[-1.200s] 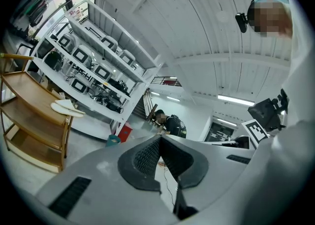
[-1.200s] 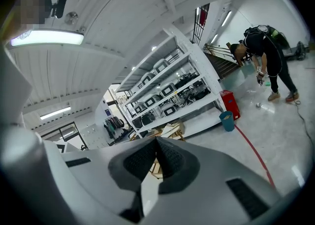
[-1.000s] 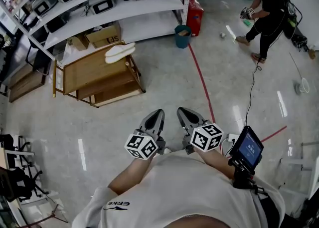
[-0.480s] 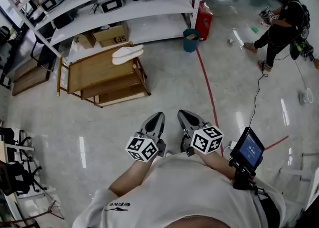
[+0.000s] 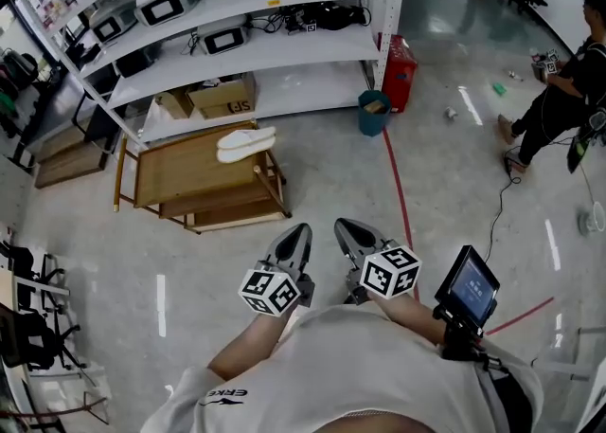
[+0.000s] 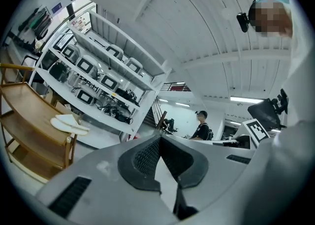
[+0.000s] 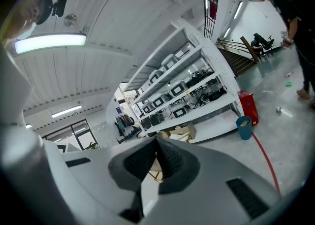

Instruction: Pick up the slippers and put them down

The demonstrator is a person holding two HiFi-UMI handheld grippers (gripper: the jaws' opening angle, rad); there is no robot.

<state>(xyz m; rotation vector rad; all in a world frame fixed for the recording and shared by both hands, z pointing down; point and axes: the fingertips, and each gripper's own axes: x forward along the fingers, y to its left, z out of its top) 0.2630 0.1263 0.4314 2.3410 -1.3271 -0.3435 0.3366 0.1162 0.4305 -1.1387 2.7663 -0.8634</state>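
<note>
A pair of white slippers (image 5: 245,144) lies on the top right corner of a low wooden rack (image 5: 185,171) across the floor; the left gripper view shows the slippers (image 6: 69,123) at its left on the rack (image 6: 29,120). Both grippers are held close to the person's chest, well short of the rack. My left gripper (image 5: 299,230) is shut with nothing in it, tips meeting (image 6: 159,138). My right gripper (image 5: 343,225) is also shut and empty, tips together (image 7: 156,140).
White shelving (image 5: 237,24) with devices and cardboard boxes (image 5: 220,97) stands behind the rack. A teal bin (image 5: 374,112) and a red box (image 5: 399,62) sit by the shelf's end. A red floor line (image 5: 398,189) runs toward me. Another person (image 5: 568,90) stands at far right.
The view has shifted: the rack with the slippers and the shelving now sit nearer and more central. Both grippers stay shut close to the body, carried forward with the person.
</note>
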